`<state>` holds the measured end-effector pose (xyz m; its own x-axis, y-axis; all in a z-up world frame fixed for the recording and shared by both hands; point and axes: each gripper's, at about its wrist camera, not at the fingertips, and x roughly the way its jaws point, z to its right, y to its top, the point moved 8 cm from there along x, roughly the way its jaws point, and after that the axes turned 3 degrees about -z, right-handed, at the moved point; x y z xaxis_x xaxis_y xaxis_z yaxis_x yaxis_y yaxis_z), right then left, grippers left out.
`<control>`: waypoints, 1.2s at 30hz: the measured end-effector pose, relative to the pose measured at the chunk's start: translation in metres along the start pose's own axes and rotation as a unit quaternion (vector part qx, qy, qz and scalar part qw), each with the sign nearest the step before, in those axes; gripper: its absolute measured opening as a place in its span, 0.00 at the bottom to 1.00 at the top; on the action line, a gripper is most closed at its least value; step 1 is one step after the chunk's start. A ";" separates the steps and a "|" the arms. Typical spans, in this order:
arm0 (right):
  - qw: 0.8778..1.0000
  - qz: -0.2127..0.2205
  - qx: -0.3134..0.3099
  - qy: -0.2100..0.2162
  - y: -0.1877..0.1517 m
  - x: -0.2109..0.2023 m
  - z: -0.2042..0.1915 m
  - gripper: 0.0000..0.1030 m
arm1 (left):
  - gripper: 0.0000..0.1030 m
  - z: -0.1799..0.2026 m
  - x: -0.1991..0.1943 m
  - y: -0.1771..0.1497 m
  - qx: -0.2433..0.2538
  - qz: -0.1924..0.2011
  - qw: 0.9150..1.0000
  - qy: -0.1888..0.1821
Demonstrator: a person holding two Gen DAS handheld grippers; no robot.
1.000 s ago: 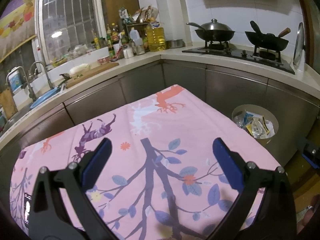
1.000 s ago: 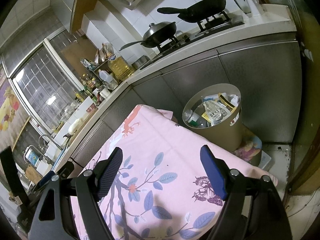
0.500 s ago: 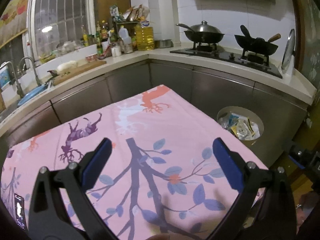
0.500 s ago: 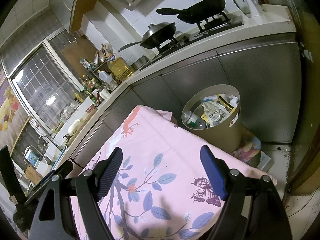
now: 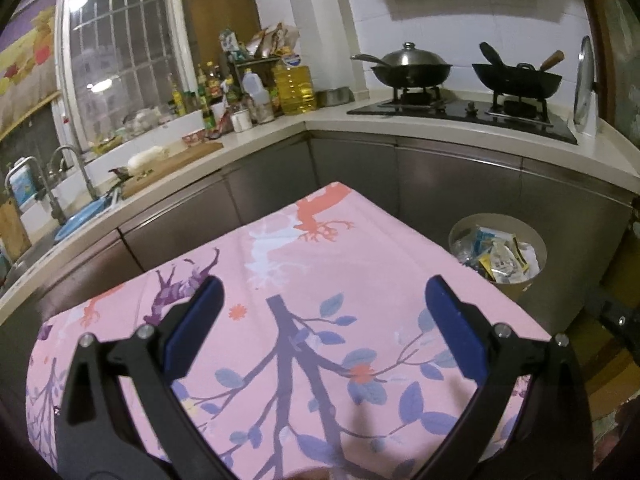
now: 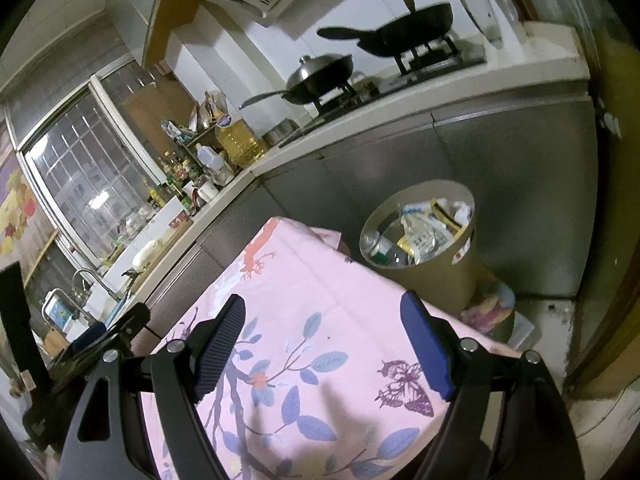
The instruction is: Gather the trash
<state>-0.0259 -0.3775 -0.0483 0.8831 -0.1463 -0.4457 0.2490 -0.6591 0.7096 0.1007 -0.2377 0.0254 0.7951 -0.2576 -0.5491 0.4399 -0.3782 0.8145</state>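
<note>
A round tan trash bin (image 5: pixel 516 286) (image 6: pixel 438 276) stands on the floor beyond the table's far right corner, filled with wrappers (image 5: pixel 500 258) (image 6: pixel 424 232) and a clear bottle (image 6: pixel 380 248). A pink tablecloth (image 5: pixel 320 280) (image 6: pixel 312 312) printed with branches and leaves covers the table; I see no loose trash on it. My left gripper (image 5: pixel 322 312) hovers open over the cloth, nothing between its blue pads. My right gripper (image 6: pixel 324 332) is open too, over the cloth's right part, with the bin ahead and to its right. The other gripper's black body (image 6: pixel 100 344) shows at the left edge.
An L-shaped counter (image 5: pixel 280 128) wraps the room, with a sink and taps (image 5: pixel 52 184) at left, bottles and an oil jug (image 5: pixel 294 88) in the corner, and two woks (image 5: pixel 412 68) on a hob at right. Steel cabinet fronts (image 6: pixel 500 184) stand behind the bin.
The left wrist view has shifted a little, so the bin and the cloth's far corner sit slightly differently in frame. The right wrist view is almost unchanged. Both grippers stay open.
</note>
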 end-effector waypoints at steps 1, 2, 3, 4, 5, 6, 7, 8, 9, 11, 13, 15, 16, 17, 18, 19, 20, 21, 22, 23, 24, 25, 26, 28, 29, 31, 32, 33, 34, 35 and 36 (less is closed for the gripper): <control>1.000 0.001 0.001 0.000 0.001 -0.001 0.001 0.75 | 0.94 0.002 0.000 0.001 0.002 0.000 1.000 -0.002; 1.000 0.001 0.002 0.000 0.001 -0.002 0.002 0.75 | 0.94 0.004 -0.001 0.001 0.004 0.001 1.000 -0.002; 1.000 0.001 0.003 -0.001 0.001 -0.002 0.003 0.75 | 0.94 0.005 -0.001 0.002 0.005 0.002 1.000 -0.002; 1.000 0.000 0.004 -0.002 0.000 -0.002 0.003 0.75 | 0.94 0.006 -0.002 0.003 0.005 0.003 1.000 -0.002; 1.000 -0.001 0.005 -0.003 -0.001 -0.002 0.004 0.75 | 0.94 0.007 -0.002 0.004 0.006 0.004 1.000 -0.003; 1.000 -0.002 0.006 -0.003 -0.001 -0.002 0.005 0.75 | 0.94 0.008 -0.002 0.005 0.006 0.005 1.000 -0.002; 1.000 -0.003 0.008 -0.004 -0.002 -0.002 0.006 0.75 | 0.94 0.009 -0.002 0.006 0.007 0.005 1.000 -0.002; 1.000 -0.003 0.009 -0.004 -0.002 -0.001 0.005 0.75 | 0.94 0.010 -0.002 0.006 0.008 0.006 1.000 -0.003; 1.000 -0.004 0.010 -0.004 -0.002 -0.001 0.006 0.75 | 0.94 0.011 -0.003 0.007 0.008 0.006 1.000 -0.003; 1.000 -0.006 0.012 -0.005 -0.002 0.000 0.006 0.75 | 0.94 0.012 -0.003 0.007 0.009 0.007 1.000 -0.004; 1.000 -0.006 0.013 -0.005 -0.002 0.000 0.007 0.75 | 0.94 0.013 -0.004 0.007 0.008 0.007 1.000 -0.004; 1.000 -0.007 0.013 -0.005 -0.003 0.000 0.007 0.75 | 0.94 0.013 -0.004 0.007 0.008 0.006 1.000 -0.005; 1.000 -0.007 0.013 -0.005 -0.003 0.000 0.007 0.75 | 0.94 0.013 -0.004 0.007 0.008 0.006 1.000 -0.005; 1.000 -0.007 0.013 -0.005 -0.002 0.000 0.007 0.75 | 0.94 0.014 -0.005 0.007 0.009 0.006 1.000 -0.006; 1.000 -0.008 0.013 -0.005 -0.003 0.001 0.007 0.75 | 0.94 0.015 -0.005 0.007 0.009 0.006 1.000 -0.006; 1.000 -0.008 0.014 -0.005 -0.004 0.001 0.007 0.75 | 0.94 0.016 -0.005 0.006 0.008 0.007 1.000 -0.006; 1.000 -0.008 0.014 -0.005 -0.004 0.002 0.008 0.75 | 0.94 0.016 -0.005 0.006 0.008 0.007 1.000 -0.005; 1.000 -0.009 0.014 -0.005 -0.005 0.002 0.008 0.75 | 0.94 0.016 -0.006 0.007 0.008 0.007 1.000 -0.005; 1.000 -0.009 0.014 -0.005 -0.005 0.002 0.008 0.75 | 0.94 0.016 -0.006 0.007 0.009 0.008 1.000 -0.006; 1.000 -0.008 0.013 -0.005 -0.005 0.002 0.008 0.75 | 0.94 0.017 -0.006 0.007 0.010 0.008 1.000 -0.005; 1.000 -0.007 0.013 -0.006 -0.005 0.002 0.008 0.75 | 0.94 0.017 -0.006 0.007 0.010 0.008 1.000 -0.004; 1.000 -0.007 0.013 -0.006 -0.005 0.002 0.008 0.75 | 0.94 0.018 -0.006 0.007 0.011 0.008 1.000 -0.003; 1.000 -0.007 0.014 -0.006 -0.005 0.002 0.008 0.75 | 0.94 0.018 -0.007 0.006 0.011 0.008 1.000 -0.001; 1.000 -0.008 0.014 -0.005 -0.004 0.002 0.008 0.75 | 0.94 0.020 -0.008 0.006 0.012 0.008 1.000 -0.002; 1.000 -0.008 0.014 -0.005 -0.004 0.003 0.008 0.75 | 0.94 0.020 -0.008 0.006 0.011 0.007 1.000 -0.003; 1.000 -0.008 0.014 -0.006 -0.006 0.003 0.009 0.75 | 0.94 0.020 -0.009 0.006 0.011 0.006 1.000 -0.003; 1.000 -0.008 0.014 -0.006 -0.005 0.003 0.009 0.75 | 0.94 0.020 -0.009 0.006 0.011 0.007 1.000 -0.002; 1.000 -0.008 0.014 -0.006 -0.005 0.003 0.009 0.75 | 0.94 0.019 -0.009 0.006 0.011 0.007 1.000 -0.003; 1.000 -0.008 0.014 -0.006 -0.004 0.003 0.009 0.75 | 0.94 0.020 -0.009 0.006 0.012 0.007 1.000 -0.003; 1.000 -0.008 0.014 -0.005 -0.005 0.003 0.009 0.75 | 0.94 0.019 -0.008 0.006 0.011 0.007 1.000 -0.002; 1.000 -0.008 0.014 -0.005 -0.005 0.003 0.009 0.75 | 0.94 0.019 -0.008 0.006 0.012 0.007 1.000 -0.002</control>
<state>-0.0281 -0.3813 -0.0575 0.8746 -0.1431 -0.4633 0.2522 -0.6819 0.6866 0.0883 -0.2549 0.0310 0.7994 -0.2675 -0.5380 0.4183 -0.3950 0.8179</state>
